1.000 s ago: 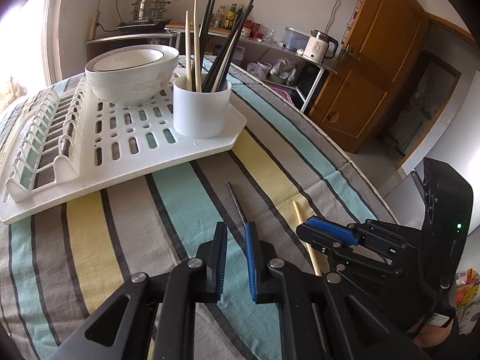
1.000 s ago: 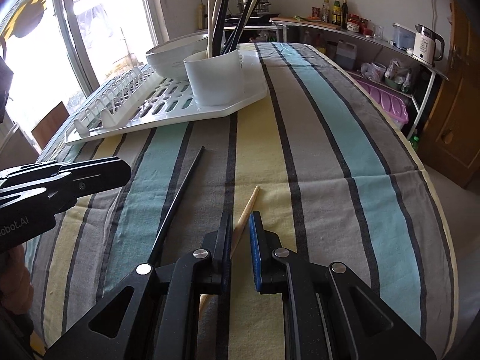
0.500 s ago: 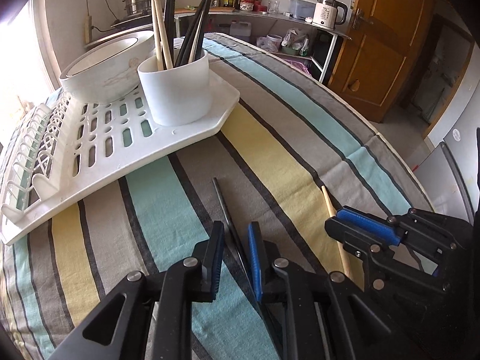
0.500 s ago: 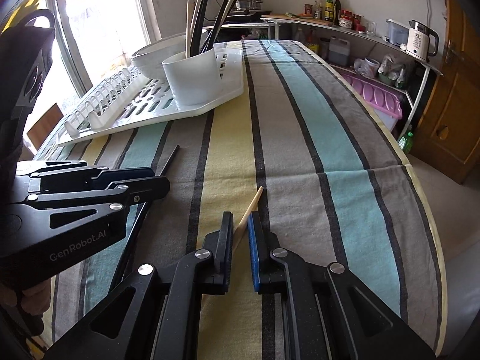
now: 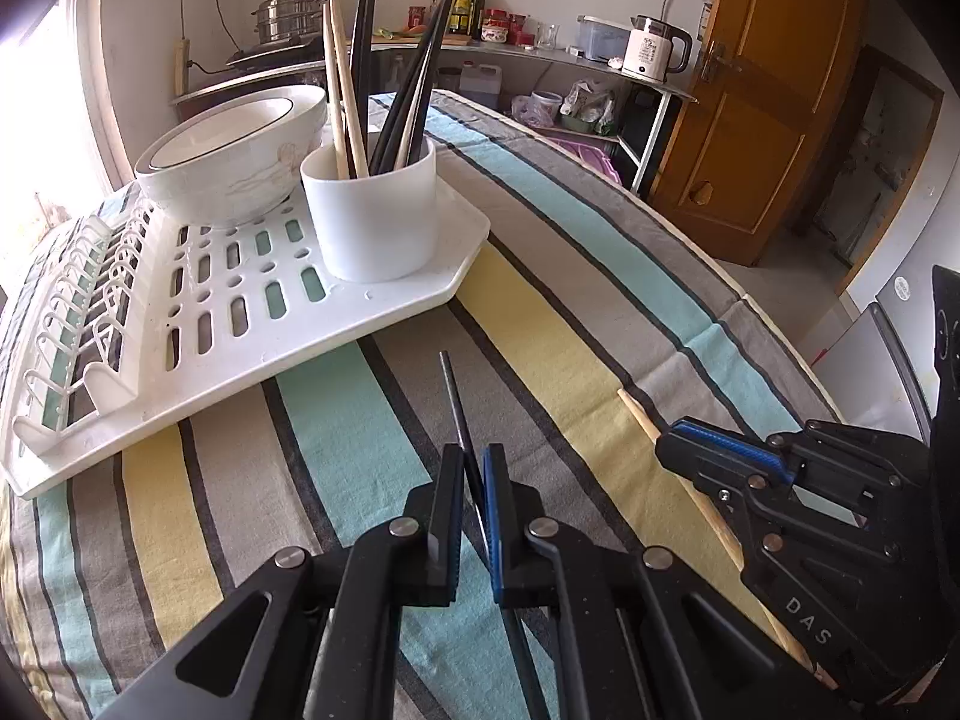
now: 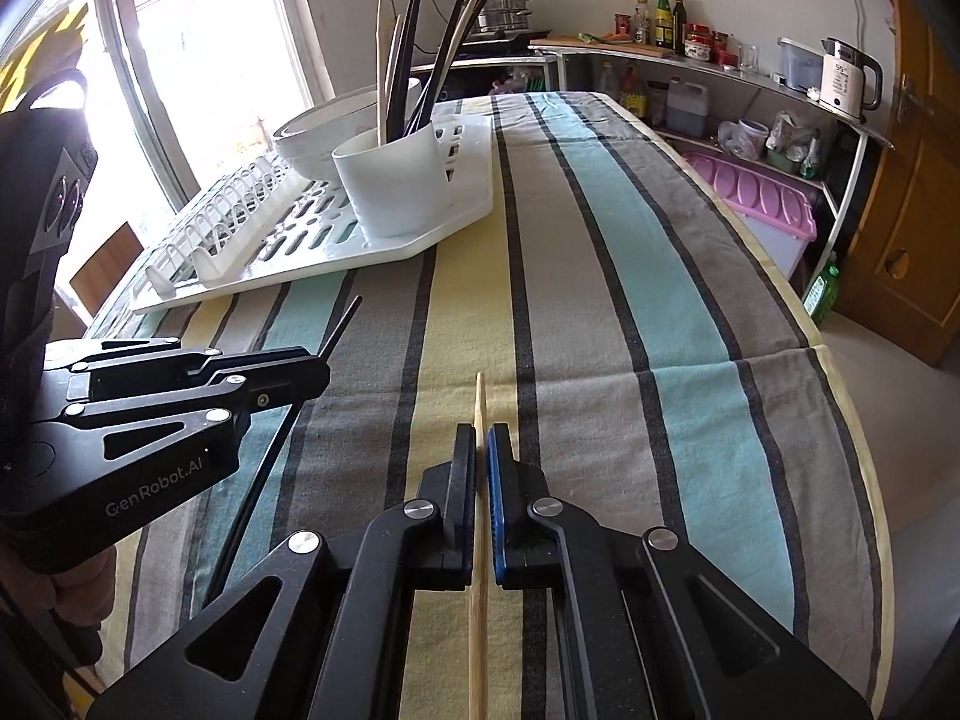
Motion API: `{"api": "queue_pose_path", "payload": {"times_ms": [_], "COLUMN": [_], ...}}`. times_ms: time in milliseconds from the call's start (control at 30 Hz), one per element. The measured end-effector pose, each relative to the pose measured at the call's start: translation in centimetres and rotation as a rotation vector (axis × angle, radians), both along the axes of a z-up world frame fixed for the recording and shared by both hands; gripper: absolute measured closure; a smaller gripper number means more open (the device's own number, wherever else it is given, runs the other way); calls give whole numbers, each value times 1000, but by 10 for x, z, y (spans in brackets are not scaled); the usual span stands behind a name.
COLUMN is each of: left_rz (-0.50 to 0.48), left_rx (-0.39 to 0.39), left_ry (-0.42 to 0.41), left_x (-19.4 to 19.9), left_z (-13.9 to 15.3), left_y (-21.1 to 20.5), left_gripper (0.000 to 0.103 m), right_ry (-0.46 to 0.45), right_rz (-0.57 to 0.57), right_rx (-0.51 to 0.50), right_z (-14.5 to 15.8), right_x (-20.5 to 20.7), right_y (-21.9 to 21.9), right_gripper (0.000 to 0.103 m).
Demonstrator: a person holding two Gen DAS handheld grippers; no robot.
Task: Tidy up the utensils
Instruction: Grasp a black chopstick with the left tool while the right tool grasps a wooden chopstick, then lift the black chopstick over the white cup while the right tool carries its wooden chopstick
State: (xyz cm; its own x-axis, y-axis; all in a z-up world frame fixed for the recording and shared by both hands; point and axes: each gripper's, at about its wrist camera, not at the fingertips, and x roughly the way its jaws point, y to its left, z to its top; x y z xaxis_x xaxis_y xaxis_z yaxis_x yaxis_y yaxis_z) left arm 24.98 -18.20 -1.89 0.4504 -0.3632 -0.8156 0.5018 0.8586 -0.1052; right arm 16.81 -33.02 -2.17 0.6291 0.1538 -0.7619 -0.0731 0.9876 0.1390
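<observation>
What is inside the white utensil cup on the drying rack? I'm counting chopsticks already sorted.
The white utensil cup holds several black chopsticks and a few wooden chopsticks, standing upright. Its wall hides their lower ends, so the exact count is unclear.

The black chopstick [image 5: 457, 414] ran back between the left gripper's [image 5: 473, 468] fingers, its rear end hidden under the gripper body. The wooden chopstick [image 6: 478, 414] left the right wrist view at the bottom edge; in the left wrist view the right gripper [image 5: 708, 450] covered its middle. Chopsticks in the cup [image 5: 372, 216] were cut off at the top edge. Labels on the shelf bottles [image 6: 663, 15] were too small to read.
</observation>
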Motion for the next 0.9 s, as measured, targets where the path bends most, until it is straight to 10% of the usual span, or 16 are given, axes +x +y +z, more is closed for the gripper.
{"api": "queue_pose_path", "payload": {"times_ms": [500,900], "left_rz": [5,25], "left_rx": [-120,-124], "left_ry": [-135,-102], "left_x": [-14,-9], "left_z": [74,65], "left_y": [37,46], "left_gripper": [98,98], "right_ry": [-127,83], "right_rz": [28,85], "right_rx": [47,-83], "right_z": [41,-8], "right_x": [-5,24], "right_y": [3,17], "right_gripper": [103,90]}}
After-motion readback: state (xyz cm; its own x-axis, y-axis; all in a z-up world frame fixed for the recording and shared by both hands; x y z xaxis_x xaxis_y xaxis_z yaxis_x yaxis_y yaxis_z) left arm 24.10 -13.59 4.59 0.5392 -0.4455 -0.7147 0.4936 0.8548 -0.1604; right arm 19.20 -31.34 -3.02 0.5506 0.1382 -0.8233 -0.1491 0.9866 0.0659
